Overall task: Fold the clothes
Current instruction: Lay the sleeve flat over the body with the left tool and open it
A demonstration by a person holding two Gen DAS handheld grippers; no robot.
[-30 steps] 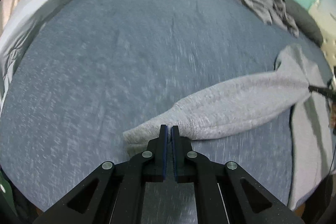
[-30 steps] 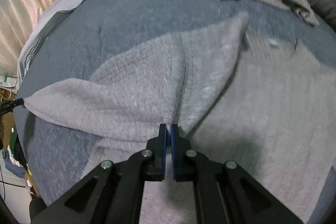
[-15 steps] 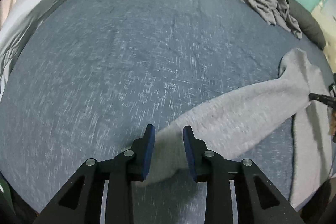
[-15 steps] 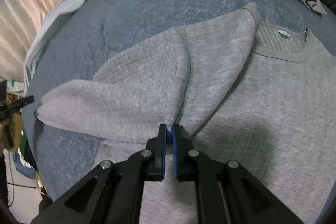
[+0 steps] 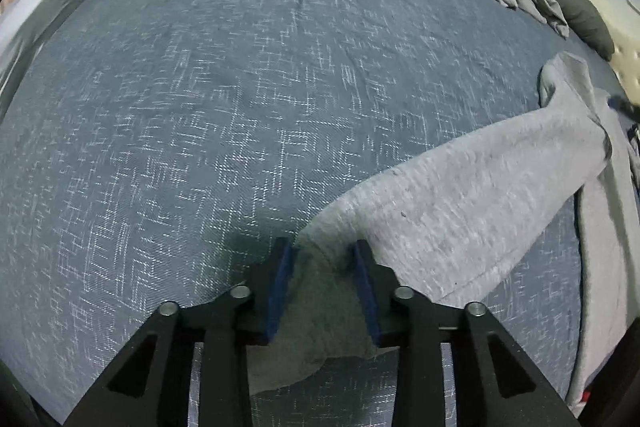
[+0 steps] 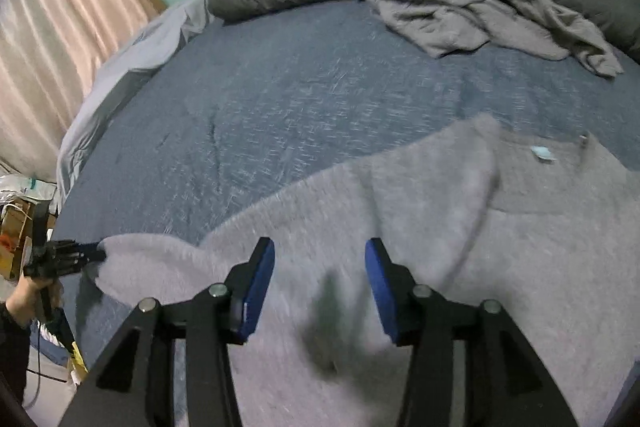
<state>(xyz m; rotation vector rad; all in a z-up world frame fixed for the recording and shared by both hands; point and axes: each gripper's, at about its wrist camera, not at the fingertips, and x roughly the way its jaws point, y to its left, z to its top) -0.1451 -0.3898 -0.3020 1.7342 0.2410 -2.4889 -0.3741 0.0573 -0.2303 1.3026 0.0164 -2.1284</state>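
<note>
Your left gripper (image 5: 323, 247) was open, cuff (image 5: 320, 291) lying loose between its pads. Your right gripper (image 6: 320, 247) was wide open, holding nothing, sweater (image 6: 440, 267) spread flat on the bed (image 6: 320, 87) directly under and ahead of it.

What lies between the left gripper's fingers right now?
In the left wrist view, the grey sweater's sleeve cuff lies between the open left gripper's fingers, unclamped.
</note>
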